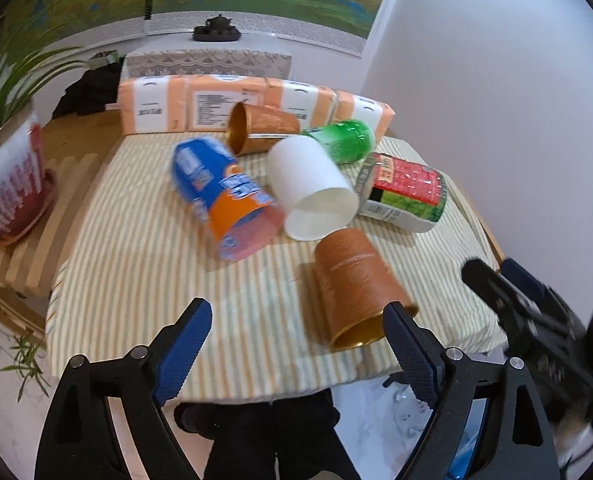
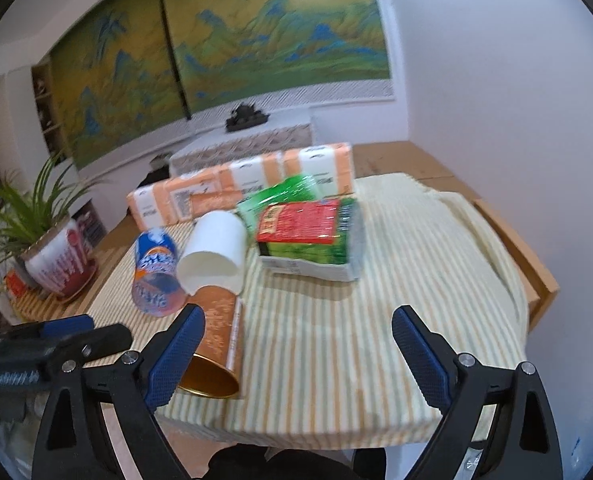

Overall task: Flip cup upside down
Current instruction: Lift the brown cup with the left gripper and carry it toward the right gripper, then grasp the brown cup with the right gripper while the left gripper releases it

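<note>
The left claw (image 1: 298, 350) hangs spread and empty at the counter's (image 1: 144, 264) near edge; the right claw (image 2: 298, 354) is spread and empty too. The brown cup (image 1: 354, 282) lies on its side just ahead, mouth toward the cameras, the left claw's right finger overlapping its rim. Nothing looks flipped yet: gripping, lifting and inverting remain. Behind, a white cup (image 1: 310, 186), bottle (image 1: 220, 192) and packets blur together.

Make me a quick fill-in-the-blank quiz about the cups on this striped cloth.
1. The white cup lies on its ____.
2. The brown cup nearest the left gripper has a ____ inside.
3. Both grippers' jaws are ____.
4. The plant pot is red and ____.

Missing words: side; gold; open; white
</note>
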`<state>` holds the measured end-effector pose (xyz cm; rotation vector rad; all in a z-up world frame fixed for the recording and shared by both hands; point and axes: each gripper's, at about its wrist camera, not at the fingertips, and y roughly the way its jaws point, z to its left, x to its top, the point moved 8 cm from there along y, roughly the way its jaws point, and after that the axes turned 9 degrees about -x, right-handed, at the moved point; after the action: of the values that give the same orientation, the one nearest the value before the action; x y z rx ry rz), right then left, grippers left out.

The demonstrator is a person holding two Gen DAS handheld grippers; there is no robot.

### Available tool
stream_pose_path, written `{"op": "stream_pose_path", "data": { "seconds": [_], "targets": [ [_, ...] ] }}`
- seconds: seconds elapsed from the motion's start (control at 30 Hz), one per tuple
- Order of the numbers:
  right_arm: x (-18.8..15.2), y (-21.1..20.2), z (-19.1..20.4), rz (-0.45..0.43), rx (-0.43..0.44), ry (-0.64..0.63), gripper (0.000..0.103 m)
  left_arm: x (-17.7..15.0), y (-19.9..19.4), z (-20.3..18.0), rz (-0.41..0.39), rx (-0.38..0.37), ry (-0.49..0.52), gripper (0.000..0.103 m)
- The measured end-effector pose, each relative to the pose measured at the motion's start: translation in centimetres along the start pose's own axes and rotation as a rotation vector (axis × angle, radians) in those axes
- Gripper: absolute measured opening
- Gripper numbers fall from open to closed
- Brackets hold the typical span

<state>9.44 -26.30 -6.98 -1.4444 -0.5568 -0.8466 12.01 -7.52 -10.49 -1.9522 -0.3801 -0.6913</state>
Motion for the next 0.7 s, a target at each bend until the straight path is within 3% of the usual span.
{"op": "stream_pose_path", "data": {
  "seconds": [0.37, 0.7],
  "targets": [
    [0.6, 5.4, 1.5, 0.225, 0.117, 0.022, 0.093, -3.8, -2.3, 6.7, -0.013, 0.087, -0.084, 0.092],
    [1.4, 7.9, 4.1, 0.437, 0.209, -0.024, 0.092, -5.0, -3.7, 8.8, -0.042, 0.103, -0.106, 0.092]
  ]
}}
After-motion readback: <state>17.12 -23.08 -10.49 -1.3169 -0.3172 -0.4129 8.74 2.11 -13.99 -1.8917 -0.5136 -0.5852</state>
